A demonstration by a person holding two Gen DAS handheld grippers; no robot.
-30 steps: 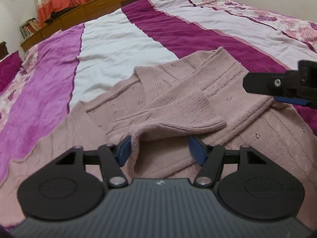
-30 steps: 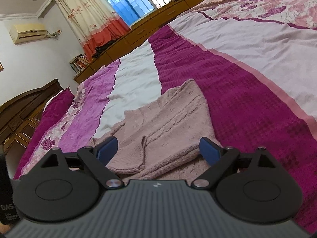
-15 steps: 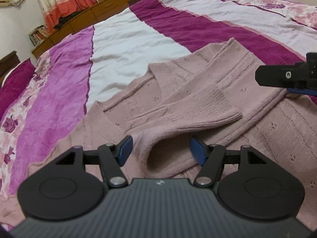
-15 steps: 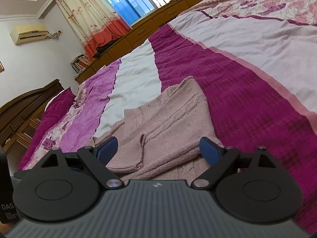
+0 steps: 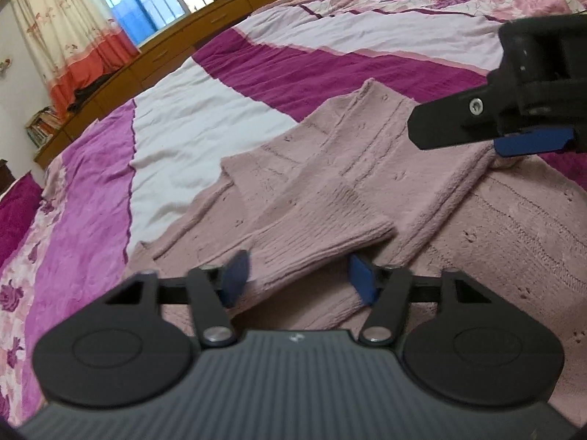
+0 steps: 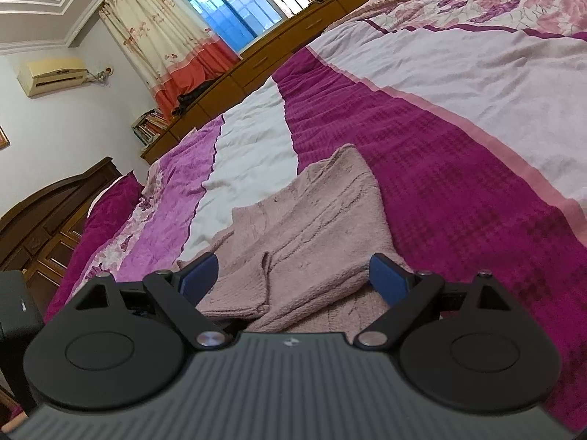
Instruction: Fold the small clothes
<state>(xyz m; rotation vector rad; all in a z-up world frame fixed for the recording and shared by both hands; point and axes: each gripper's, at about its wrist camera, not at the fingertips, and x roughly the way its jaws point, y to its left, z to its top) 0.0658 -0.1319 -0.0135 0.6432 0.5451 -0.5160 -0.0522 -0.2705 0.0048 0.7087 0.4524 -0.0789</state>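
Sweater [image 5: 367, 183] lies mid-frame; both grippers, left gripper [image 5: 299, 278] and right gripper [image 6: 293, 275], gape wide, so its loose sleeve [image 5: 323, 234] could slip unfolded.

sweater [image 5: 367, 183]: near hem hidden behind left gripper [image 5: 299, 278] body | right gripper [image 5: 513, 135]: cut off at picture's right edge

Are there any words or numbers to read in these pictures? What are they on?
No text here can be read for sure.
Black box: a small pale mark, too blurred to read.
Air conditioner: a tiny label, too small to read.
Books: spines too small to read.
Left tool and right tool: a little white emblem on each body, no letters that can be made out.
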